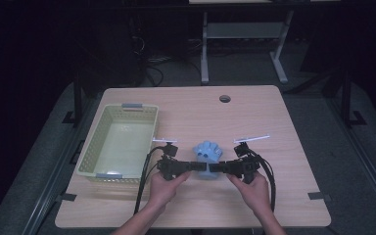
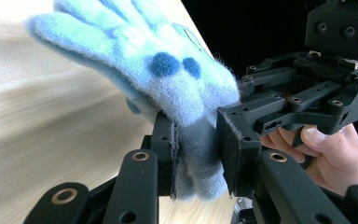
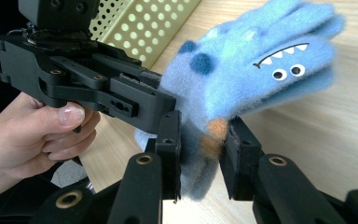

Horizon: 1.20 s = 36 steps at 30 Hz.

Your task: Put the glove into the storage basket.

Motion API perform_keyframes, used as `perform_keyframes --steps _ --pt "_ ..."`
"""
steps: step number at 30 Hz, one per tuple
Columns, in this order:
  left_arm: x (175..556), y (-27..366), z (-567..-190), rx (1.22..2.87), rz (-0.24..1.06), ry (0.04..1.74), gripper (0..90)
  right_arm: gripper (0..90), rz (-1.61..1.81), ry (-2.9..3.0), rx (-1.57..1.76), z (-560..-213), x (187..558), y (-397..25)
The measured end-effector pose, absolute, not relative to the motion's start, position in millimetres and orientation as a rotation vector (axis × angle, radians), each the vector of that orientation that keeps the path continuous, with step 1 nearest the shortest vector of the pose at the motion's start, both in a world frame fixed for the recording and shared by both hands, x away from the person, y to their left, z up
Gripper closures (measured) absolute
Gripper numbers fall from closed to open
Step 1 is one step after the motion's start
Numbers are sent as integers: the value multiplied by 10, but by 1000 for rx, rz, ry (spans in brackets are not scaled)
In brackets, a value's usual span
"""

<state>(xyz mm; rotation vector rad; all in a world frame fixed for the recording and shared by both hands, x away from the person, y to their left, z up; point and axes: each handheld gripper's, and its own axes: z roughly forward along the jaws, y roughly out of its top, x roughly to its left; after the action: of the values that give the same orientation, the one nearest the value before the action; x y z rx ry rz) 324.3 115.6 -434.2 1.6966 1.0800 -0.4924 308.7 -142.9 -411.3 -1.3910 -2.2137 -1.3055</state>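
A fuzzy light-blue glove (image 1: 207,152) with dark blue spots and a monster face (image 3: 279,65) is held up over the wooden table (image 1: 254,117). My left gripper (image 1: 199,166) comes in from the left and is shut on the glove's grey cuff (image 2: 198,154). My right gripper (image 1: 213,168) meets it from the right, shut on the same cuff end (image 3: 200,149). The two grippers face each other tip to tip, and the glove's fingers (image 2: 88,28) point away toward the far side of the table.
A pale yellow-green perforated basket (image 1: 118,142) stands on the table's left half, close to the left hand. A round cable hole (image 1: 224,98) lies near the far edge. Tape marks (image 1: 319,196) sit at the near corners.
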Motion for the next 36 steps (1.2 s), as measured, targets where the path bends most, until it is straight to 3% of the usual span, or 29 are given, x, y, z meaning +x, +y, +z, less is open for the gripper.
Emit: perform_keyframes --steps 36 --pt "3213 1822 -3996 1632 -437 1062 688 702 -1321 -2266 -1227 -3709 3272 -829"
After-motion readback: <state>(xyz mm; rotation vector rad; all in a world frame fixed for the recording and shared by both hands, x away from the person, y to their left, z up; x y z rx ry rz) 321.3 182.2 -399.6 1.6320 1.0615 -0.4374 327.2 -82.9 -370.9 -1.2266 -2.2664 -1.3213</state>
